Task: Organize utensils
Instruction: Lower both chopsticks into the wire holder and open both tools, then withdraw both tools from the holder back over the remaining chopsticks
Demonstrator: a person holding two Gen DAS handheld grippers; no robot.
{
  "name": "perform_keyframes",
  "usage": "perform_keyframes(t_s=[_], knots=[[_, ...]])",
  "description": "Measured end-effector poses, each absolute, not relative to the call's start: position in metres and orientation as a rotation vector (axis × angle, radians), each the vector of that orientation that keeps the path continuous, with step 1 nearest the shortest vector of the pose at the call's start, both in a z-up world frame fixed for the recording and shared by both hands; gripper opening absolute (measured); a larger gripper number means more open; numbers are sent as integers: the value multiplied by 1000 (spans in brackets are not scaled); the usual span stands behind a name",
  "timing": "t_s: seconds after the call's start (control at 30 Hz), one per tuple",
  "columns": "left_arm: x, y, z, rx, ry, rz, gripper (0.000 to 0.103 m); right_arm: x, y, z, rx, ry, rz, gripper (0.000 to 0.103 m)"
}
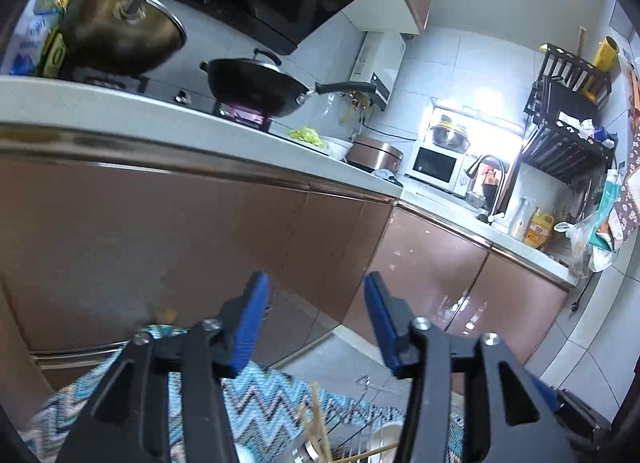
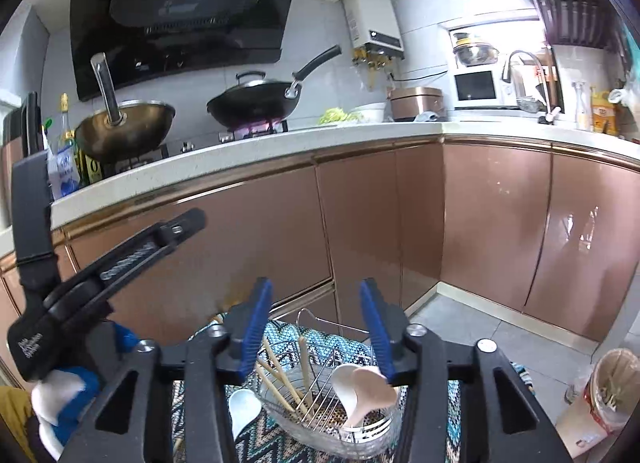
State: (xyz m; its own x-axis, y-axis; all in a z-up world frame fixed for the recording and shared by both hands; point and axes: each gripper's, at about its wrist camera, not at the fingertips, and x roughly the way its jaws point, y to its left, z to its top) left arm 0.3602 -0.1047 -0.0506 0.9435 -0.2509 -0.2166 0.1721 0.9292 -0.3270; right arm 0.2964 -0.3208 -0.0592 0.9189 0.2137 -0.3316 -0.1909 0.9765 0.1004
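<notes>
Kitchen cabinets behind; both grippers, left gripper [image 1: 316, 319] and right gripper [image 2: 316, 323], hover jaws apart over the wire rack [image 2: 320, 415], holding nothing. Probably next: grasp the loose white spoon [image 2: 244, 407].

Blue pads [image 2: 256, 327] on black grippers, teal, white and black zigzag mat [image 2: 280, 443], two white spoons [image 2: 362, 387] and pale wooden chopsticks [image 2: 280, 379] in a silver wire rack [image 2: 320, 415], copper-pink cabinets [image 2: 492, 223], white counter [image 2: 240, 155], black wok [image 2: 252, 103], brass-brown pan [image 2: 124, 131].

Both the left gripper [image 1: 316, 319] and right gripper [image 2: 316, 323] hold their blue fingers [image 1: 252, 323] spread wide, gripping nothing.
</notes>
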Motion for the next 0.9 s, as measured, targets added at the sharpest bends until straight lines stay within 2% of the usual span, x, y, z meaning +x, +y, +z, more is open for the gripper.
perform_keyframes(t_s=[0.17,0.47,0.9], knots=[[327,-91,-29,-260,304,-177,57,264,-315,-42,76,317,168,78],[234,-76,0,-137,260,-127,69,193,-291,-25,21,284,121,100],[126,-56,14,-50,208,-86,77,104,-291,-20,40,237,44,103]])
